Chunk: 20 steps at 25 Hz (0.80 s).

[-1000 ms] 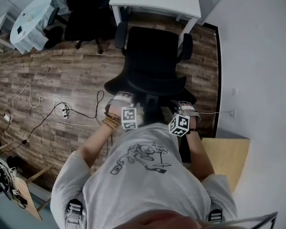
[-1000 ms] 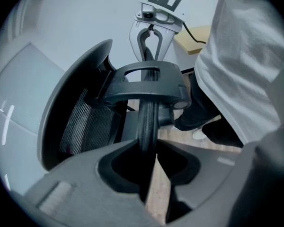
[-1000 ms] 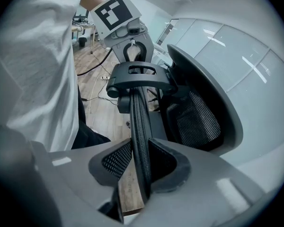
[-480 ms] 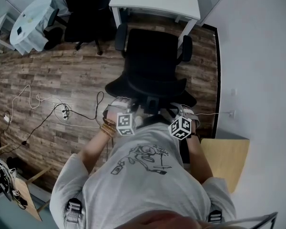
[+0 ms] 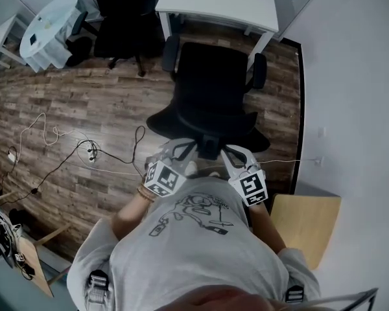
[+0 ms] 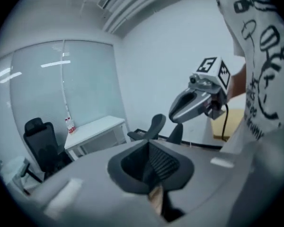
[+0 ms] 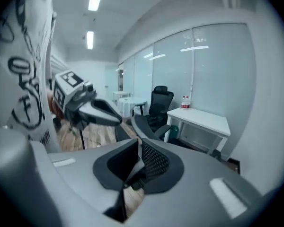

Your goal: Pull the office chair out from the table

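1. The black office chair (image 5: 211, 76) stands on the wood floor (image 5: 84, 96) in front of the near edge of the white desk (image 5: 217, 2) and faces it. Its seat is out from under the desk top. Its armrests (image 5: 170, 49) are near the two near corners of the desk.
2. You stand behind the chair, so its backrest (image 5: 207, 123) is between you and the desk.
3. Your left gripper (image 5: 180, 149) is at the rear of the backrest, just left of the chair's middle post (image 5: 208, 146). In the left gripper view its jaws are drawn together, with only a thin slit between the pads (image 6: 163, 163).
4. Your right gripper (image 5: 235, 155) is just right of that post. In the right gripper view its jaws are drawn together in the same way.
5. I cannot tell if either gripper touches the backrest.
6. A second black chair (image 5: 120, 18) stands beyond the left edge of the desk, and a round white table (image 5: 48, 24) is further left.
7. Bottles (image 7: 184, 100) stand at the far left corner of the desk.
8. Cables (image 5: 84, 151) lie on the floor on your left, well apart from the desk.
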### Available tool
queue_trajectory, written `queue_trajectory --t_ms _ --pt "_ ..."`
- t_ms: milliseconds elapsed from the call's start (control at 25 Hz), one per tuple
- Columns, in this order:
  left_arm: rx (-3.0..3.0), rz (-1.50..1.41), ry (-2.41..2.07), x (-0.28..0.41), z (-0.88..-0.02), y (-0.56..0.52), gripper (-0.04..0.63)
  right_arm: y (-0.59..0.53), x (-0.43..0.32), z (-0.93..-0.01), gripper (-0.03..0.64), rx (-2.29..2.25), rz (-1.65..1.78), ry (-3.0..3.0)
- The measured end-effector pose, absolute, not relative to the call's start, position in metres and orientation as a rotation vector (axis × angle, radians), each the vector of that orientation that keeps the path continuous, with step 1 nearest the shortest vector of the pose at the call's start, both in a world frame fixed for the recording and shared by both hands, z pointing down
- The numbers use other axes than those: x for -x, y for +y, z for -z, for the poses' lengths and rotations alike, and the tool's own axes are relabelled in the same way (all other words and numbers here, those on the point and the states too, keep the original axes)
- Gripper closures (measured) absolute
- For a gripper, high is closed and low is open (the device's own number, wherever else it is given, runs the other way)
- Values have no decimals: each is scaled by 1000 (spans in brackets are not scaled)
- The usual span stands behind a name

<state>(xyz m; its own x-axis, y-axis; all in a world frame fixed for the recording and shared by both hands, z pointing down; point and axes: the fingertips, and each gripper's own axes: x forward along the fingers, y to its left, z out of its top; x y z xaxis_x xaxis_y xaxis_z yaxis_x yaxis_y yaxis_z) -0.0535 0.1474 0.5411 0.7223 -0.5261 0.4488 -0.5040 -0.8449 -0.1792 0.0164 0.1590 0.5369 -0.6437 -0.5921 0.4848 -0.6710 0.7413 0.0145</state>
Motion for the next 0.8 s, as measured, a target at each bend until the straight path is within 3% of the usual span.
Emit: queue_trajectory --t_ms 320,800 --pt "3181 197 1016 37 -457 149 595 160 -1 -461 611 -1160 -371 -2775" --pt "3210 130 1026 32 -446 151 595 162 2 -457 611 -1144 -373 -2791"
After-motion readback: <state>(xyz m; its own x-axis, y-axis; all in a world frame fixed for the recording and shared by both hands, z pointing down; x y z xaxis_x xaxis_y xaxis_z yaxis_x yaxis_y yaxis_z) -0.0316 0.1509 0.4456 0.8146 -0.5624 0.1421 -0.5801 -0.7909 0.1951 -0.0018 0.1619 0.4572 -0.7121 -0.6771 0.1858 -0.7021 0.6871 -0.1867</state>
